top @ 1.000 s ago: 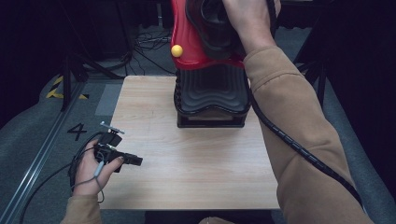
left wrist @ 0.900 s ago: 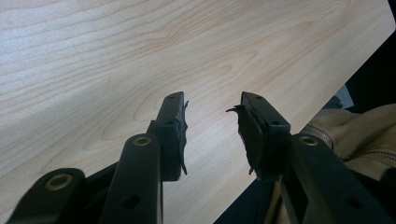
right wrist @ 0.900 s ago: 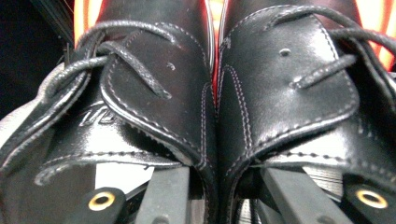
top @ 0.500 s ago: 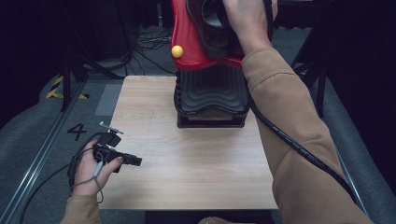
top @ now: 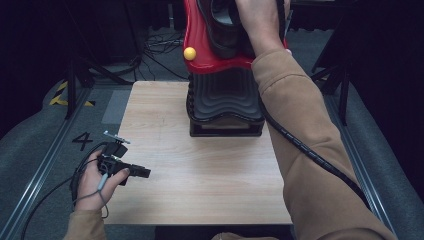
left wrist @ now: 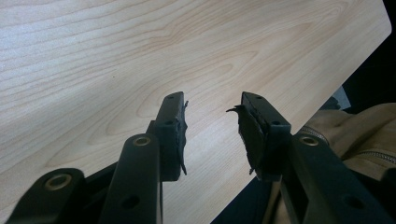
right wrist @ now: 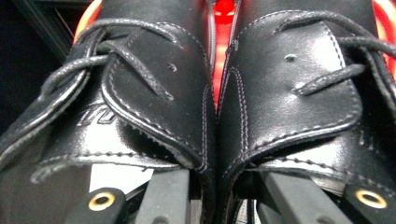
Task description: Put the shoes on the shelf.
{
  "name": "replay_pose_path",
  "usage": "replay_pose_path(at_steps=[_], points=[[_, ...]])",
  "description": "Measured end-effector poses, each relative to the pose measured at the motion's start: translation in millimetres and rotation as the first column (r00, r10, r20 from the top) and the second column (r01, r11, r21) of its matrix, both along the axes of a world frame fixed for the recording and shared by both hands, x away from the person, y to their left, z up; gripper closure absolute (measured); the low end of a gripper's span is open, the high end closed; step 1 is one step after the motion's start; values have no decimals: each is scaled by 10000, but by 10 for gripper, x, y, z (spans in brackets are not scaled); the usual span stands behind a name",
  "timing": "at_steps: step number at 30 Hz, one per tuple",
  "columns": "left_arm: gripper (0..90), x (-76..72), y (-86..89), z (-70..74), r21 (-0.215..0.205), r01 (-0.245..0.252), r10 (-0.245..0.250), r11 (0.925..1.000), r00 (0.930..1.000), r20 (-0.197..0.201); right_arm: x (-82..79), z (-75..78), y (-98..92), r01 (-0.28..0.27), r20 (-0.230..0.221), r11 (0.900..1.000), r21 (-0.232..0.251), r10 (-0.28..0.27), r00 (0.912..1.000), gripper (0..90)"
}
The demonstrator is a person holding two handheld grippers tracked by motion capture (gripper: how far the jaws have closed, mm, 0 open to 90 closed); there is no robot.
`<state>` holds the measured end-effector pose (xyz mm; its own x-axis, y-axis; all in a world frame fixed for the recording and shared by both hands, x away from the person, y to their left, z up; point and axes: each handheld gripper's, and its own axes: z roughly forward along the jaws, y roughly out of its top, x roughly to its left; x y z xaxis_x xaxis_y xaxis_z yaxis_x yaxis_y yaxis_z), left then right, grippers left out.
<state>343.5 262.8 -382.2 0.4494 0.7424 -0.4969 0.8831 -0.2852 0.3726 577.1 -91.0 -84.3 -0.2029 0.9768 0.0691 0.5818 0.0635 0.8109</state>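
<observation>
Pair of black leather lace-up shoes [right wrist: 205, 93] held high over the far edge of the table [top: 200, 170], side by side against a red plastic holder [top: 210, 60] with a small yellow knob [top: 189, 53]. Below it, a black ribbed stand [top: 225, 100] resting on the table's far middle. Right tongs [right wrist: 210, 186] pushed into the shoe openings, one jaw inside each shoe, inner collars pinched between them; clenched on the pair, by the look of it. Left tongs [left wrist: 210, 135] released, jaws apart, nothing between, hovering low over bare wood near the left front corner.

Likely trouble: grip only on two thin collars, so one shoe could slip free and drop onto the stand; laces could snag on the holder; cable [top: 310, 150] along the right sleeve could drag across the stand.

Open room: whole near half of the table bare, edges close on both sides, floor beyond.
</observation>
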Motion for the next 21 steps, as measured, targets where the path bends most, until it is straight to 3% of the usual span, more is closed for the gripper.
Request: replay_pose_path(at_steps=[7,11,18,21], points=[[616,16,-3,-9,33,-6,6,10000,10000,-71,32,-56,-1,58,197,10000,-61,-57,9998,778],[616,18,-46,7,73,113,-113,9999,9999,-9,-31,-59,76,-26,286,9988,-482,40,9996,757],[615,41,-86,23,127,216,-217,9997,9998,3,-83,-51,19,-60,-86,10000,61,60,9999,710],[614,62,-117,35,119,317,-317,9994,9995,19,-92,-60,-21,-217,-237,9987,465,228,9995,642]])
